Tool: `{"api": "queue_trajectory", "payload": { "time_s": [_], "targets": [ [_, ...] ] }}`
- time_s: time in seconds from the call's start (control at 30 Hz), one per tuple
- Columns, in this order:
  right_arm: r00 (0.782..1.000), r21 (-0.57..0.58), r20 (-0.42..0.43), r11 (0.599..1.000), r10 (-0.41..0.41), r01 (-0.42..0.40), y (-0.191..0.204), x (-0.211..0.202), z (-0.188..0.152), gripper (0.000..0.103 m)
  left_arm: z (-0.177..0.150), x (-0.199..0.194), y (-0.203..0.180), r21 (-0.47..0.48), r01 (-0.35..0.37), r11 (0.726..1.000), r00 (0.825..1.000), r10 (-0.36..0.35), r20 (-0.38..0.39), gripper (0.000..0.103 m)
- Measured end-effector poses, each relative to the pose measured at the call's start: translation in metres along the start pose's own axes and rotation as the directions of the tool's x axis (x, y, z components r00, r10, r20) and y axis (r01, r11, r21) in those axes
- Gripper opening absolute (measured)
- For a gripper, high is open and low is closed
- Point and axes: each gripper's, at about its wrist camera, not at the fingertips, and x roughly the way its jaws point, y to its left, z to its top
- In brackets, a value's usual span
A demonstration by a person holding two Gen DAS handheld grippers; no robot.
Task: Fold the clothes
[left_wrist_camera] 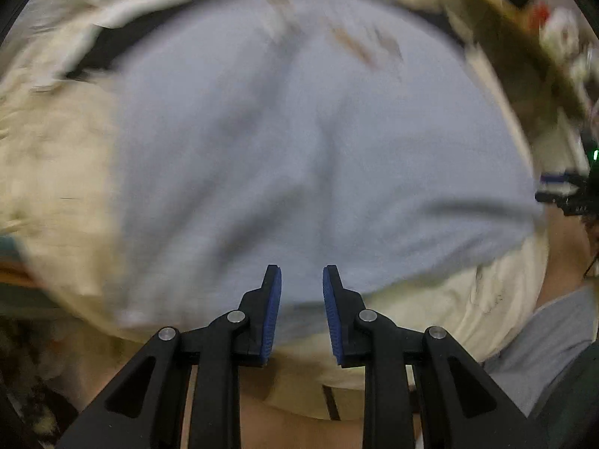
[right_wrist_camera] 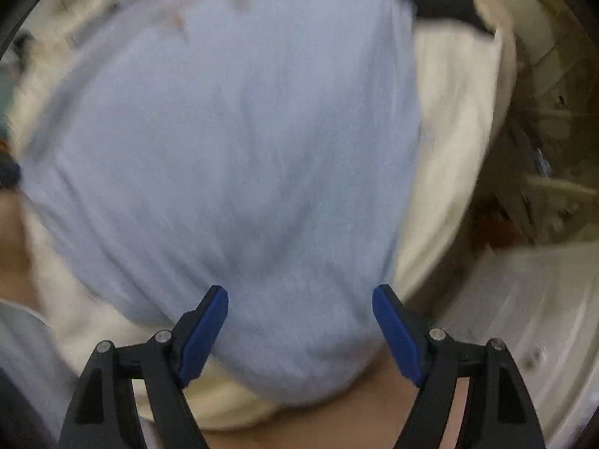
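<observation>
Nearest in the left wrist view, the left hand-held gripper (left_wrist_camera: 301,275) points steeply down with its blue pads (left_wrist_camera: 272,314) a modest gap apart and nothing between them; it holds no cloth. Just beyond its tips lies the light blue garment (left_wrist_camera: 299,149), spread fairly flat with a few soft creases, on a cream cloth-covered surface (left_wrist_camera: 56,149); whether that is a bed or a counter cannot be told through the blur. A black strip (left_wrist_camera: 108,48) shows at the garment's far left edge.

In the right wrist view, the right hand-held gripper (right_wrist_camera: 300,293) stands with its jaws spread wide, empty, over the near end of the same light blue garment (right_wrist_camera: 232,142). The cream surface (right_wrist_camera: 449,149) shows beyond its right side, and past that, blurred clutter.
</observation>
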Motion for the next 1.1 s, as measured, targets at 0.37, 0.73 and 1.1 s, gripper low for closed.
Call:
{"api": "queue_trajectory", "payload": {
  "time_s": [0.37,0.73,1.1],
  "targets": [
    [0.985,-0.038,0.104,0.991,0.135,-0.132,0.067,0.004,0.026,0.080,-0.009,0.016,0.115,-0.272,0.150,0.951,0.988,-0.134,0.077,0.080],
    [0.991,0.076,0.060,0.989,0.119,-0.124,0.036,0.008,-0.010,0.080,-0.028,0.049,0.082,-0.138,0.076,0.988,0.978,-0.101,-0.182,0.000],
    [0.972,-0.087,0.045,0.971,0.229,-0.225,0.084,0.005,0.007,0.080,-0.055,0.003,0.078,-0.206,0.098,0.974,0.978,-0.133,-0.163,0.000]
  ]
}}
